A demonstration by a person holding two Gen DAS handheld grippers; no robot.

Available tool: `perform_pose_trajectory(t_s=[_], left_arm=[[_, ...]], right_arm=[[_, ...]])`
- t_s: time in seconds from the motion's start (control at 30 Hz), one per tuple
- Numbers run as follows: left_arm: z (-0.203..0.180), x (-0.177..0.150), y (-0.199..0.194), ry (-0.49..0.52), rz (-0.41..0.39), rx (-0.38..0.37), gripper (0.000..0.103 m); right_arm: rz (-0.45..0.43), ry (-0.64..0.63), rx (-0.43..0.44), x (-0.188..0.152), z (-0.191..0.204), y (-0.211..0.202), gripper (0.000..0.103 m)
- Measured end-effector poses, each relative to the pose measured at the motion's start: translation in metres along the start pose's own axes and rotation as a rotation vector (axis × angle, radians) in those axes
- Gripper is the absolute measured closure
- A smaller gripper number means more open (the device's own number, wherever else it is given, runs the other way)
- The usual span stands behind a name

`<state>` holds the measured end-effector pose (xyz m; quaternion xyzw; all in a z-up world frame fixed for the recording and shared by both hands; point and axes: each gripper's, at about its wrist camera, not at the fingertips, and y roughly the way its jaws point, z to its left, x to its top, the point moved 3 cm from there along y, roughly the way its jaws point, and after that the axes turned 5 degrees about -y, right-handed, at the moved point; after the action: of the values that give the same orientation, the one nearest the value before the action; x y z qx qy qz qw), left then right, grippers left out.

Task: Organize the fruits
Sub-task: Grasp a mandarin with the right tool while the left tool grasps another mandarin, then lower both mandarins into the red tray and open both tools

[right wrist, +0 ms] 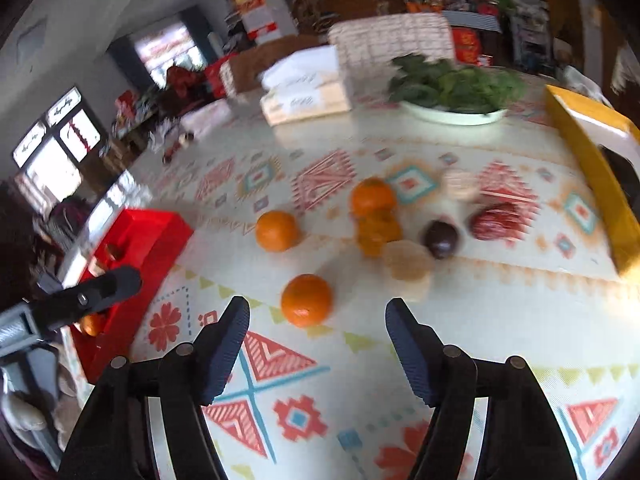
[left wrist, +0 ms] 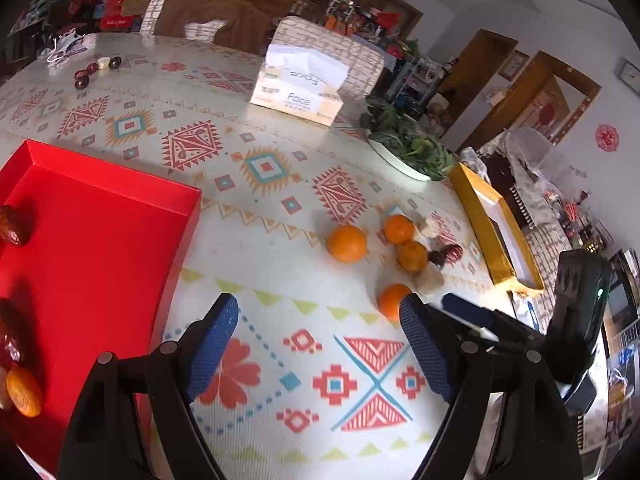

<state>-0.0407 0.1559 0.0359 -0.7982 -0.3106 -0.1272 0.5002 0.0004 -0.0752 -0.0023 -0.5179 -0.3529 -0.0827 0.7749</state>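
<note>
**Oranges loose on the surface, both tongs spread**

Left wrist view: left tongs stand spread and empty above the patterned surface. Red tray lies at nine o'clock, one orange inside. Four loose oranges sit at one o'clock.

Right wrist view: right tongs spread, empty; nearest orange at twelve, just beyond the fingertips.

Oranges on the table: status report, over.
Both tongs, left and right, open, empty. Four oranges loose; nearest orange just ahead of right tongs. Red box partly filled. Path clear.
</note>
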Motion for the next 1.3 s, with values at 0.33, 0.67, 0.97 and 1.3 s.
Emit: perform_pose_trajectory(t_s=[0.33,0.67,0.97,1.3], left_arm=[[0.004,0.017,0.052,-0.039,0.061,0.021,0.021],[-0.026,0.03,0.099,0.044,0.057,0.064,0.021],[-0.046,0.025,0.104,0.174,0.015,0.122,0.069],[-0.009,0.016,0.013,0.065,-0.091,0.022,0.069]], right_arm=[[0.037,-0.103,-0.062,0.001,0.014,0.036,0.065],[0.026,-0.069,-0.053,-0.005,0.005,0.03,0.066],[0.014,-0.067,-0.063,-0.008,0.005,0.026,0.066],[-0.031,-0.062,-0.069,-0.007,0.005,0.017,0.066]])
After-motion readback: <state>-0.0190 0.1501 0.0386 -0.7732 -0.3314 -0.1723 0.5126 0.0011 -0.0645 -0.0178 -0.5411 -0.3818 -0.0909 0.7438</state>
